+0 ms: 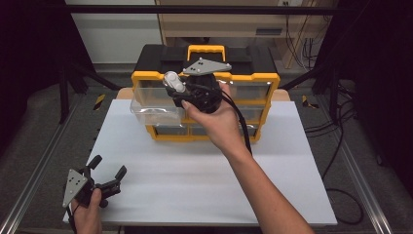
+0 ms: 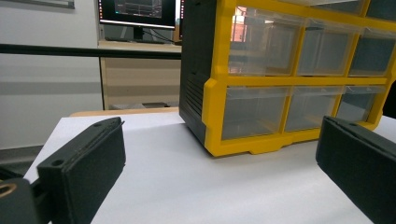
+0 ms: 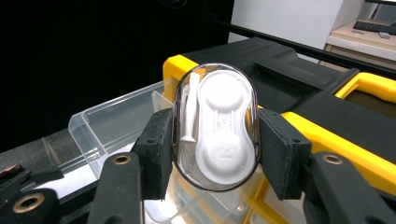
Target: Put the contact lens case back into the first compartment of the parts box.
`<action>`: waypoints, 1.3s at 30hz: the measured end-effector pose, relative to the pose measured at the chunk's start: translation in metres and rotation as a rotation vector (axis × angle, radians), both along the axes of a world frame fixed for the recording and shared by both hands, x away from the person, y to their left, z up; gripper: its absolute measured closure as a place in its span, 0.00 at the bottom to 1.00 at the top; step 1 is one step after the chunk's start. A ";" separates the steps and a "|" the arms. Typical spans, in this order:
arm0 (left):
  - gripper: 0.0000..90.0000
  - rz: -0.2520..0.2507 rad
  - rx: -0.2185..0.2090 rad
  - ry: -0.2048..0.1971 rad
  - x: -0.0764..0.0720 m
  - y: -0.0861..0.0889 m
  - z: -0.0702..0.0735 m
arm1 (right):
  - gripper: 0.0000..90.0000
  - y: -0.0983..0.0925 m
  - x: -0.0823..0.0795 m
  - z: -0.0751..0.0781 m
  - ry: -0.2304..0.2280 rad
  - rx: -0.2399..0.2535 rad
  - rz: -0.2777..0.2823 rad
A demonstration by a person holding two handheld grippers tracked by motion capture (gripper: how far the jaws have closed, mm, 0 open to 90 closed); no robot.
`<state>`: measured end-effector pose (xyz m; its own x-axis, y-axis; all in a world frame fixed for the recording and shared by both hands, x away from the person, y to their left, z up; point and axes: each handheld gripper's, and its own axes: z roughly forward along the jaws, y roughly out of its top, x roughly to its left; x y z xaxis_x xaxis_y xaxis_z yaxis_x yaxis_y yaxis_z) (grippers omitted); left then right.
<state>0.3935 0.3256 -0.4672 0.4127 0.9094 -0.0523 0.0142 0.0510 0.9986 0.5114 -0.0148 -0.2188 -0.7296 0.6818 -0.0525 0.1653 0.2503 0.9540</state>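
— Clamped between the two black pads of the right gripper (image 3: 215, 154) is a clear oval plastic case holding a white contact-lens holder (image 3: 215, 128), pressed on both its long sides and standing upright.

— Where does it sit over the table?

— Raised above a clear plastic drawer (image 1: 152, 105) pulled out from the upper left of the yellow-and-black drawer cabinet (image 1: 265, 83); the drawer's front edge juts past the cabinet's yellow frame, over the white tabletop (image 1: 195, 175).

— And the other hand?

— Low at the near left corner: the left gripper (image 1: 108, 171) has its jaws spread wide with nothing between them, well apart from the cabinet.

— Room to move?

— Plenty — a broad bare stretch of white board lies between the cabinet's front and the near edge, crossed by the right forearm (image 1: 263, 195).
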 end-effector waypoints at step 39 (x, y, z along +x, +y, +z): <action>0.01 -0.004 0.000 0.001 0.001 0.000 0.000 | 0.54 0.016 -0.001 0.000 0.004 -0.014 0.035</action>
